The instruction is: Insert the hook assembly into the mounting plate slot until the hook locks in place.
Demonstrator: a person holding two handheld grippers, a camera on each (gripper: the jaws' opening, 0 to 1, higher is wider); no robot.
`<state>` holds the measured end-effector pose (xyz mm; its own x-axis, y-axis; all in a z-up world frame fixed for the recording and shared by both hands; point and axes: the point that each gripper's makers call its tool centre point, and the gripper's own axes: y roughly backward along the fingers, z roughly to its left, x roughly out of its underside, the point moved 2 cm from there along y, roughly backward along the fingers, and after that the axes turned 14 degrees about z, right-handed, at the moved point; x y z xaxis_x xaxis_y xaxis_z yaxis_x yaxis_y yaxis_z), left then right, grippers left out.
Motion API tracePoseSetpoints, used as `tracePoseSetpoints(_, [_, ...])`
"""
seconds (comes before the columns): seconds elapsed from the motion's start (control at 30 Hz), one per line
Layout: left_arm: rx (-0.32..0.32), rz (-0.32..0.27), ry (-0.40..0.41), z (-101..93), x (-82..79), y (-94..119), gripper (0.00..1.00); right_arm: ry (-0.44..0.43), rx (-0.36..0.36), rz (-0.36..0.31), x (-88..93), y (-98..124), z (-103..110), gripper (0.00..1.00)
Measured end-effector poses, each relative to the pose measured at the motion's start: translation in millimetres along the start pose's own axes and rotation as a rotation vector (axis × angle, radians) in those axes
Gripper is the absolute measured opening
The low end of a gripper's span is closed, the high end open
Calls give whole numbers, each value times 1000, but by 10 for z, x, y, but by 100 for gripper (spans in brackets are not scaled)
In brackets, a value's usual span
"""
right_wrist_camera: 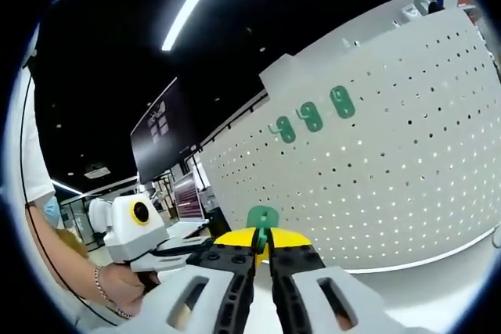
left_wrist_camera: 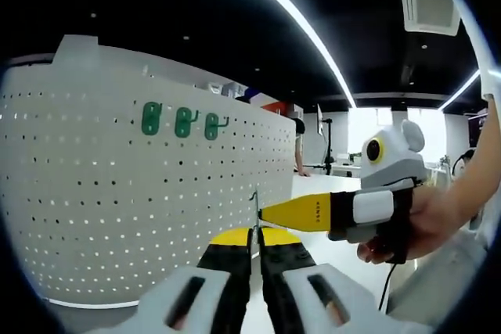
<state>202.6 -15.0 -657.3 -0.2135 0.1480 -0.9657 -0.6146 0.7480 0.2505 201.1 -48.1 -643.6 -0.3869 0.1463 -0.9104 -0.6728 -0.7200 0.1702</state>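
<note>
— What have your right tongs got?

— A small green plate. In the right gripper view the jaws stand nearly together, pinched on its lower edge, and it stands upright just above the yellow tips.

— And the left?

— My left tongs are narrow too. In the left gripper view a thin metal hook rises out of the slit between the jaws, so I take them to be gripping it. My right tongs come in from the right there, and their yellow point meets the hook just above my left jaws. From that side I can't make out the plate; it is too thin or hidden to tell.

— So is the hook in the slot?

— I cannot tell. Both pieces sit at the same spot, between the two pairs of tips, in the air in front of the board.

— What's on the board?

— It's white, full of holes. Three more green plates hang in a row near its top, well apart from my tongs.

— Your hands?

— My right hand grips its handle in the left gripper view; my left hand shows low on the left in the other view.
</note>
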Motion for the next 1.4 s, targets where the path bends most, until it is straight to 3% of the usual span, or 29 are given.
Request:
tracePoseSetpoints(1.23, [13,10,3,-45,22,-12,4,16,9,8,14,38,18,1])
tracePoseSetpoints(1.4, [25,50,30,-35,89,-40,18,16,3,8,12,33,26,1])
